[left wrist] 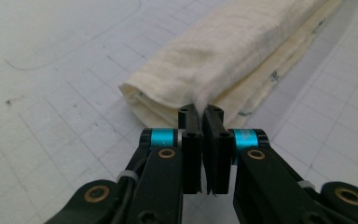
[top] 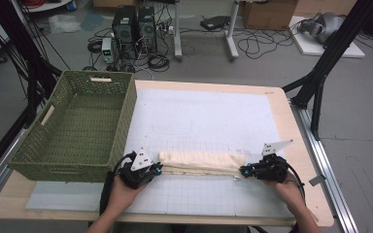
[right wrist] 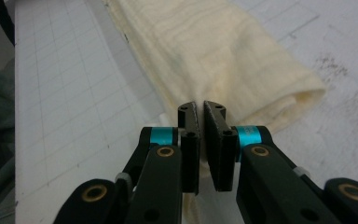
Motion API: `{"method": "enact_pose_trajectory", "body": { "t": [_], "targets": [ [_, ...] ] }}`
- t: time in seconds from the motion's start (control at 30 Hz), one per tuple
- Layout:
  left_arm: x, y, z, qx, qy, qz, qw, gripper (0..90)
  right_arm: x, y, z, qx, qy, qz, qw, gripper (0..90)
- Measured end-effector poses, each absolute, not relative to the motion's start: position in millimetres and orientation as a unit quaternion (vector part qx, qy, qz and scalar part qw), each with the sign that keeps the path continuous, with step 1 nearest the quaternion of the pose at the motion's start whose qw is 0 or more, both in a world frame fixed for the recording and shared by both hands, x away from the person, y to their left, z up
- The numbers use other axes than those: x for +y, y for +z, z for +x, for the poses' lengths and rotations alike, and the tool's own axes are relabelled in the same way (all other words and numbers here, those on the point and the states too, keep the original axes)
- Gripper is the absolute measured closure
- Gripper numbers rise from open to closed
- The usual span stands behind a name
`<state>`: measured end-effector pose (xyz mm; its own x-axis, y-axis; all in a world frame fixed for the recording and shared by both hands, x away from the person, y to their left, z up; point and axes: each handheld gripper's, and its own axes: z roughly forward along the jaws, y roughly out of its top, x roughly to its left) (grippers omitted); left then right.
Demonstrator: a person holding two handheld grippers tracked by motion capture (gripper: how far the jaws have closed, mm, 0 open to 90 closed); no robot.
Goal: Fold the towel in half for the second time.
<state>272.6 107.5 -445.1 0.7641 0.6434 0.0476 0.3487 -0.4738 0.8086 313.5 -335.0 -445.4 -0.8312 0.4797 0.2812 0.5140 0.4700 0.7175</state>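
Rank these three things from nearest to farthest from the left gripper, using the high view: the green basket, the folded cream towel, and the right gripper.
1. Folded cream towel: its left end is pinched in the left gripper.
2. Green basket: just beyond the gripper, at the table's left edge.
3. Right gripper: at the towel's far right end, gripping it.
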Motion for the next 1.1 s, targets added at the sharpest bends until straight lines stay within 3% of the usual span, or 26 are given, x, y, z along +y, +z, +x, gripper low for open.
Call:
{"method": "enact_pose_trajectory", "body": {
  "t": [0.13, 0.33, 0.5, 0.7, 0.93, 1.1],
  "targets": [
    [107.3, -446.4, 273.1, 0.296, 0.175, 0.841, 0.417, 85.4, -338.4, -438.8, 312.8, -0.850, -0.434, -0.297, 0.018, 70.3],
    [107.7, -446.8, 273.5, 0.296, 0.174, 0.842, 0.416, 85.6, -342.9, -409.6, 314.5, -0.835, -0.467, -0.291, -0.012, 65.0],
    [107.9, -447.2, 273.2, 0.297, 0.172, 0.841, 0.418, 85.6, -324.5, -400.2, 321.2, -0.834, -0.471, -0.286, -0.025, 68.5],
    [108.5, -444.7, 271.7, 0.298, 0.172, 0.839, 0.422, 84.5, -287.2, -418.1, 328.4, -0.853, -0.445, -0.272, -0.008, 76.3],
    [107.6, -431.6, 263.8, 0.302, 0.172, 0.823, 0.450, 67.6, -274.0, -440.2, 324.1, -0.871, -0.413, -0.265, 0.015, 79.9],
    [100.2, -419.0, 262.4, 0.290, 0.182, 0.817, 0.464, 66.5, -275.7, -441.4, 318.7, -0.873, -0.409, -0.264, 0.014, 79.9]
  ]
}}
